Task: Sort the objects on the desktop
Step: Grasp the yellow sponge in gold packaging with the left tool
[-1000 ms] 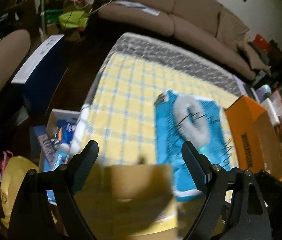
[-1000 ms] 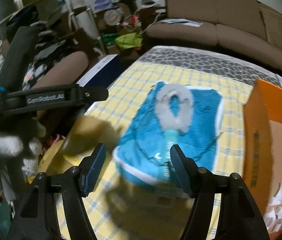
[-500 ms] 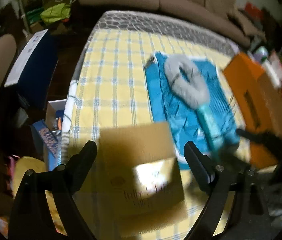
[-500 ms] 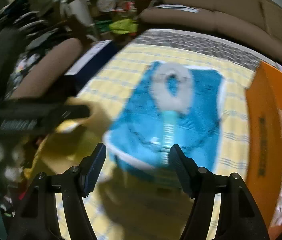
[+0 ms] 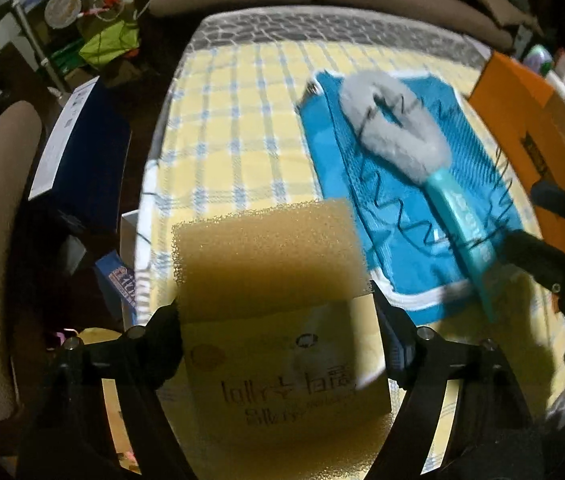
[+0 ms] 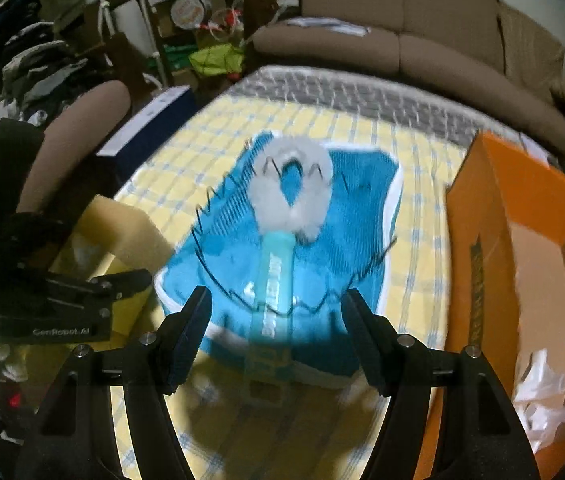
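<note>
Left gripper (image 5: 276, 316) straddles a tan-yellow porous foam sponge block with a clear printed wrapper (image 5: 278, 292); jaws closing, the fingers flank the block at its sides, and firm pad contact cannot be confirmed. The block sits at the near left of the yellow-and-blue checked tablecloth (image 5: 238, 128). Right gripper (image 6: 278, 320) is roughly two-thirds open with nothing gripped; its fingertips stand on either side of the teal plastic handle of a grey fluffy loop-headed brush (image 6: 278, 264), apart from it. The brush lies on a turquoise white-edged mesh pouch (image 6: 362, 220). An orange cardboard box (image 6: 502, 208) stands to the right, just beside the pouch.
</note>
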`<state>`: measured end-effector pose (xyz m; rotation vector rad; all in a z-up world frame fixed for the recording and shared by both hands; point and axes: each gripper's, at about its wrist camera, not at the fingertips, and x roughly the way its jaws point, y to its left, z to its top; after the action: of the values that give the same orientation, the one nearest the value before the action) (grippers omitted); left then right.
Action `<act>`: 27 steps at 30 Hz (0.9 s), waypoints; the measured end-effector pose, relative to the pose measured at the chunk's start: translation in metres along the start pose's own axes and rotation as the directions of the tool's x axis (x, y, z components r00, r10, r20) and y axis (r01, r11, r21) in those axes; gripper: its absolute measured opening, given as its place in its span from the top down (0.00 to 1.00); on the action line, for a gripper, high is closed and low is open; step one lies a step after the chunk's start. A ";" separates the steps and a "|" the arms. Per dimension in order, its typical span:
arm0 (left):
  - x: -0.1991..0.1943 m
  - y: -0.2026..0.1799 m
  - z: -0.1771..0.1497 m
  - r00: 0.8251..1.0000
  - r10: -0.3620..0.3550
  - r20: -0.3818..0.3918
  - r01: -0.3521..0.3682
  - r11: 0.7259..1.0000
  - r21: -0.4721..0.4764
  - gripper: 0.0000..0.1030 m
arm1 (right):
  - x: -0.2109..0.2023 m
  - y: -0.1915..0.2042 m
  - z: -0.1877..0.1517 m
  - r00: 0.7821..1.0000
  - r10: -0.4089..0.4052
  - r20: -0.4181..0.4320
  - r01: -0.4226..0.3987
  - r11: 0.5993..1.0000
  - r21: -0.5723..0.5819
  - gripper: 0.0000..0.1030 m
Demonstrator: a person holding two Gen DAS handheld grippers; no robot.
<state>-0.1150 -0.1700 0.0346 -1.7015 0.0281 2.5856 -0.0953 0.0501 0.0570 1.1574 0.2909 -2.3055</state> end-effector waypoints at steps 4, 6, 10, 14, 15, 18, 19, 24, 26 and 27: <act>-0.016 0.017 0.005 0.999 -0.014 0.050 0.017 0.998 -0.066 0.26 | 0.006 0.006 0.005 1.000 0.012 0.023 -0.011 0.999 -0.033 0.33; -0.027 0.030 0.006 0.995 -0.044 0.088 0.054 0.992 -0.114 0.26 | 0.012 0.011 0.006 1.000 0.019 0.023 -0.018 0.998 -0.053 0.33; -0.037 0.049 0.008 0.988 -0.078 0.131 0.100 0.979 -0.176 0.26 | 0.023 0.025 0.008 0.998 0.062 0.025 -0.059 0.994 -0.096 0.37; -0.039 0.061 0.008 0.984 -0.102 0.142 0.131 0.969 -0.208 0.26 | 0.037 0.039 0.010 0.995 0.104 0.009 -0.102 0.987 -0.121 0.52; -0.039 0.063 0.008 0.984 -0.103 0.143 0.132 0.969 -0.211 0.26 | 0.042 0.042 0.010 0.995 0.100 0.003 -0.099 0.987 -0.128 0.52; -0.040 0.068 0.008 0.983 -0.113 0.147 0.143 0.966 -0.216 0.26 | 0.057 0.047 0.013 0.995 0.094 -0.018 -0.096 0.986 -0.139 0.56; -0.040 0.068 0.007 0.982 -0.117 0.148 0.148 0.965 -0.218 0.26 | 0.062 0.048 0.013 0.995 0.101 -0.028 -0.104 0.985 -0.138 0.61; -0.038 0.065 0.008 0.980 -0.133 0.147 0.163 0.963 -0.216 0.25 | 0.078 0.039 0.014 0.983 0.177 -0.056 -0.182 0.980 -0.081 0.72; -0.037 0.064 0.008 0.979 -0.139 0.148 0.169 0.962 -0.215 0.25 | 0.083 0.034 0.014 0.971 0.230 -0.061 -0.233 0.972 -0.041 0.78; -0.037 0.065 0.009 0.979 -0.142 0.148 0.173 0.961 -0.216 0.26 | 0.085 0.031 0.014 0.966 0.251 -0.063 -0.253 0.967 -0.020 0.81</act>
<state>-0.1114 -0.2354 0.0713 -1.5180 -0.4084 2.6577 -0.1291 -0.0126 -0.0007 1.1789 0.1848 -2.0420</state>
